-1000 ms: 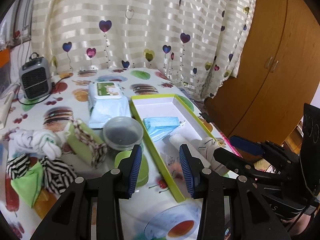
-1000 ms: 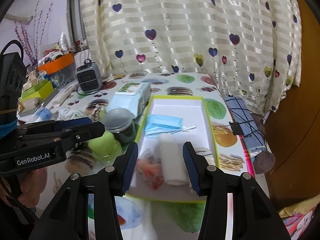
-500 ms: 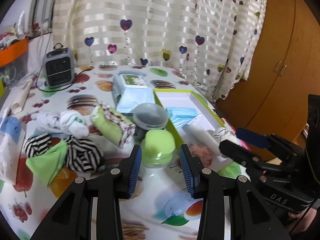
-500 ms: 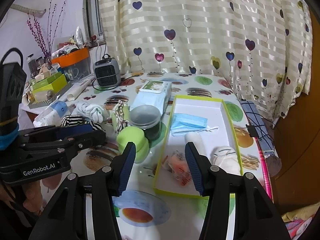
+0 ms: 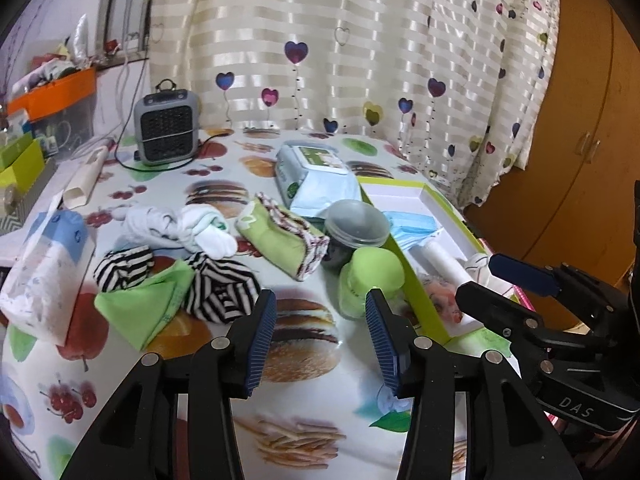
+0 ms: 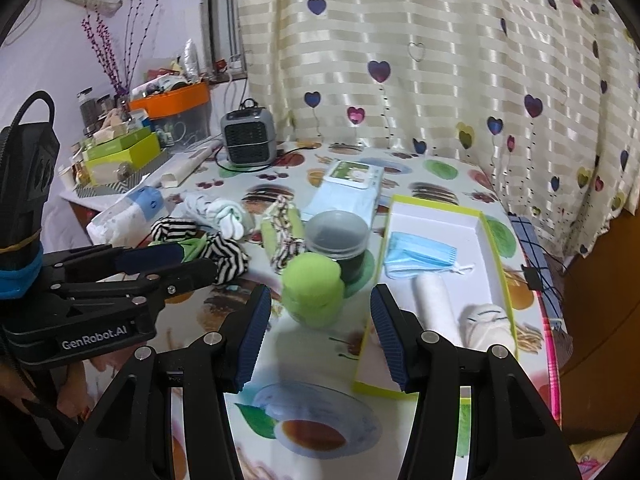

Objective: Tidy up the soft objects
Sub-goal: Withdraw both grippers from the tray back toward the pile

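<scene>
A lime-edged white tray (image 6: 486, 224) (image 5: 430, 196) holds a blue face mask (image 6: 420, 256), a white roll (image 6: 434, 304) and a white sock ball (image 6: 486, 320). Left of it lie striped socks (image 5: 222, 286), a green cloth (image 5: 140, 304), white socks (image 5: 188, 228) and a green patterned pouch (image 5: 280, 240). My left gripper (image 5: 320, 338) is open and empty above the table, near the striped socks. My right gripper (image 6: 316, 336) is open and empty, behind the green lidded jar (image 6: 314, 286).
A dark lidded tub (image 6: 336, 240), a wipes pack (image 5: 316, 176), a tissue pack (image 5: 44, 276) and a small grey heater (image 5: 166, 128) stand on the table. Cluttered boxes (image 6: 120, 152) sit far left. A wooden wardrobe (image 5: 580, 140) is on the right.
Both grippers have pulled back and swung left from over the tray; the loose socks and cloths now show in front of the left gripper. Both stay open.
</scene>
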